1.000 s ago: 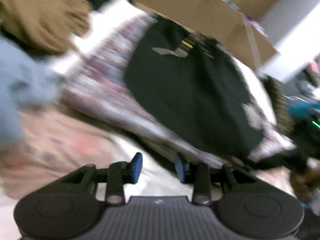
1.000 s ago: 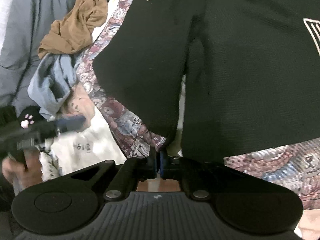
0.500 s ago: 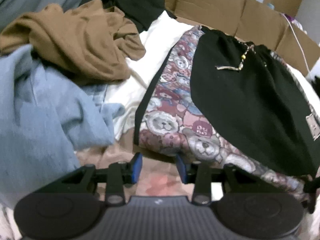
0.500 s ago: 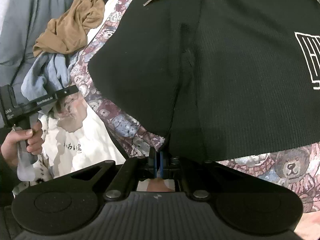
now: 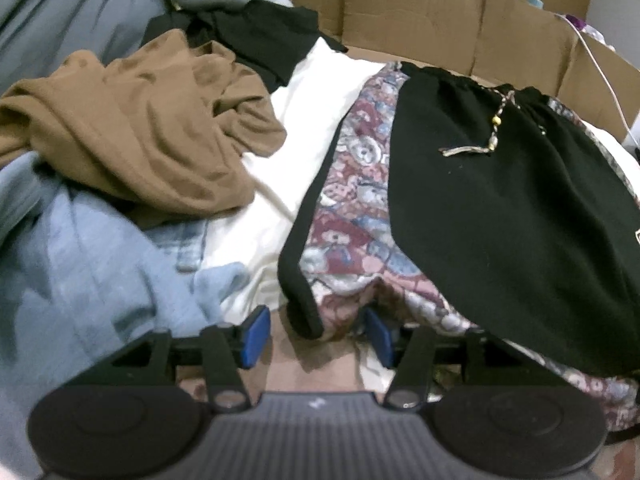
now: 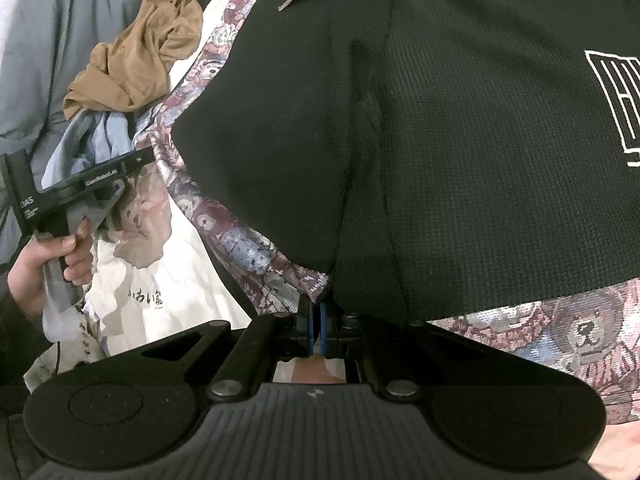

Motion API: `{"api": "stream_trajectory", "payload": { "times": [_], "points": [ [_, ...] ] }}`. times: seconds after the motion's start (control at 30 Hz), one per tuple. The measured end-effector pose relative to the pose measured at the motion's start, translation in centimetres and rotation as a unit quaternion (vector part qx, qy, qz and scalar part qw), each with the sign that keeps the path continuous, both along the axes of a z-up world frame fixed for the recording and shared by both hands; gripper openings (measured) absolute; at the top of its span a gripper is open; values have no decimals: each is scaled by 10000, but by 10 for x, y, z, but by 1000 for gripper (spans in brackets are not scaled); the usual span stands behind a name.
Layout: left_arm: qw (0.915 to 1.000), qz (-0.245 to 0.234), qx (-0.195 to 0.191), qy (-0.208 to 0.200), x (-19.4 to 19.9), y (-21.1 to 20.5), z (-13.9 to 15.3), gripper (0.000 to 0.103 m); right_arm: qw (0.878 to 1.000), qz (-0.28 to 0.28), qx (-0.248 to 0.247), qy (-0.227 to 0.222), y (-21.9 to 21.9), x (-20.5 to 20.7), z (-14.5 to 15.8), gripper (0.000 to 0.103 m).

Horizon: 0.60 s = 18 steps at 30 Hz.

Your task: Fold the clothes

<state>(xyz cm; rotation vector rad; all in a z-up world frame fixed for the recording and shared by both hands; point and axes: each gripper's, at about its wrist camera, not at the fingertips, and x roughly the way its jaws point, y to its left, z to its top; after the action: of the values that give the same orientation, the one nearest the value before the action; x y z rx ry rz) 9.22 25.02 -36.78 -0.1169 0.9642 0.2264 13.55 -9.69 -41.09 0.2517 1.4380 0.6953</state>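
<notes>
Black shorts (image 5: 500, 208) with a beaded drawstring lie flat on a bear-print cloth (image 5: 352, 216) edged in black. My left gripper (image 5: 316, 332) hovers low at that cloth's near corner; its jaws are opening, and the black-trimmed corner sits between the blue pads (image 5: 256, 332) without being pressed. From the right wrist view the left gripper (image 6: 136, 160) shows beside the cloth's left edge, held by a hand (image 6: 52, 256). My right gripper (image 6: 317, 328) is shut on the bear-print cloth (image 6: 280, 272) at its hem, just where the crotch of the shorts (image 6: 440, 160) ends.
A crumpled brown garment (image 5: 132, 132), a light blue one (image 5: 80, 272) and a black one (image 5: 260, 36) lie piled to the left. White fabric (image 5: 312, 92) lies under the bear-print cloth. A cardboard wall (image 5: 420, 12) runs along the far side. A white printed T-shirt (image 6: 160, 280) lies near the hand.
The left view has swung from a blur over the shorts to a steady look at the bear-print cloth's corner, and its jaws have spread wider. The right gripper has stayed pinched in place.
</notes>
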Motion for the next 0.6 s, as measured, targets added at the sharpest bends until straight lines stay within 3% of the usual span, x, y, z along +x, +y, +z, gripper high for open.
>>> {"api": "stream_trajectory", "payload": {
  "times": [0.13, 0.2, 0.33, 0.6],
  "points": [
    [9998, -180, 41, -114, 8, -3, -5, 55, 10000, 37, 40, -36, 2, 0, 0, 4],
    [9995, -277, 53, -139, 12, -4, -8, 49, 9999, 97, 48, -8, 6, -1, -2, 5],
    [9987, -433, 163, -193, 17, -8, -9, 47, 9997, 205, 24, 131, 14, -5, -10, 25],
    [9941, -822, 616, -337, 35, -21, -8, 49, 9993, 256, 36, 273, 22, -6, -21, 28]
  ]
}}
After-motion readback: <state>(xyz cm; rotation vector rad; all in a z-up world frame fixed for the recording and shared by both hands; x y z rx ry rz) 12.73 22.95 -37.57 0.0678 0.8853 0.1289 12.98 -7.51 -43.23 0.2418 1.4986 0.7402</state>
